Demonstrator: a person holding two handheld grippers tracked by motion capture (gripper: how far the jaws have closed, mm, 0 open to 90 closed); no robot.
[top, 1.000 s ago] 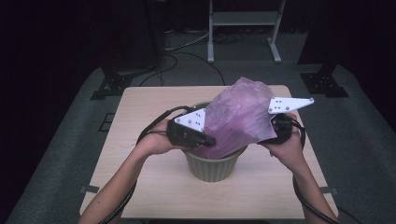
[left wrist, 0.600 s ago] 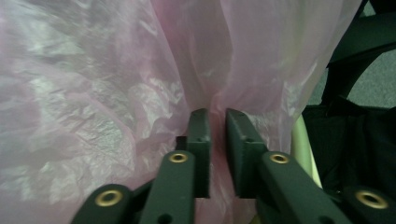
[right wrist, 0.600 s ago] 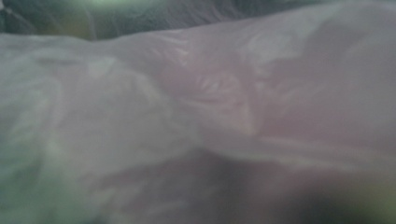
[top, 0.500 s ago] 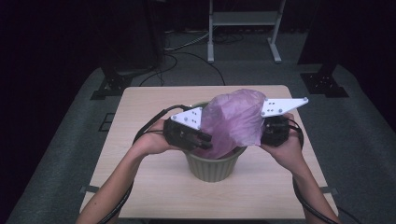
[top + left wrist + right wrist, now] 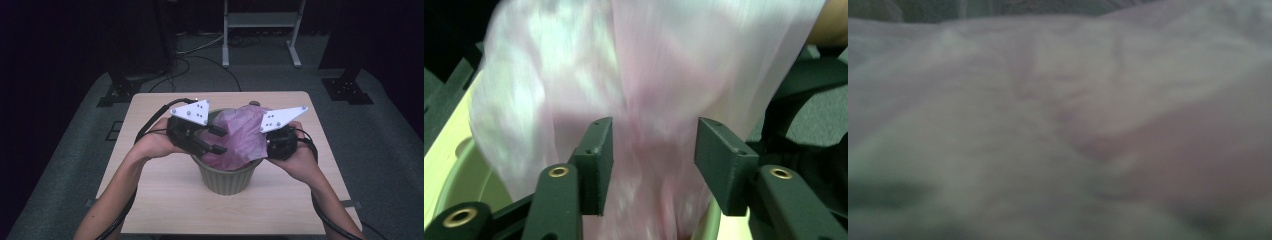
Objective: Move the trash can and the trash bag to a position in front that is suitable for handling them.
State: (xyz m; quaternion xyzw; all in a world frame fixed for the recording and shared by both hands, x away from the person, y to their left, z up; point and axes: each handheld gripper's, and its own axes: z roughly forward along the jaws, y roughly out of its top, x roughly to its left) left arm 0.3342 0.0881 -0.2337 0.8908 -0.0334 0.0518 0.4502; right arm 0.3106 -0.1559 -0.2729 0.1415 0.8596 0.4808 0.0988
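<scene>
Pink bag (image 5: 239,136) sunk into bin (image 5: 226,176) — left gripper (image 5: 216,140) jaws opening

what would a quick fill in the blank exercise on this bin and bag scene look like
1. The thin plastic bag stuffed into the bin is ____ in colour.
2. The green bin stands on a wooden ____.
3. In the left gripper view, the left gripper has its jaws ____, with the bag hanging just beyond them.
4. The right gripper meets the bag on the side opposite the ____ gripper.

Missing words: pink; table; open; left
</scene>
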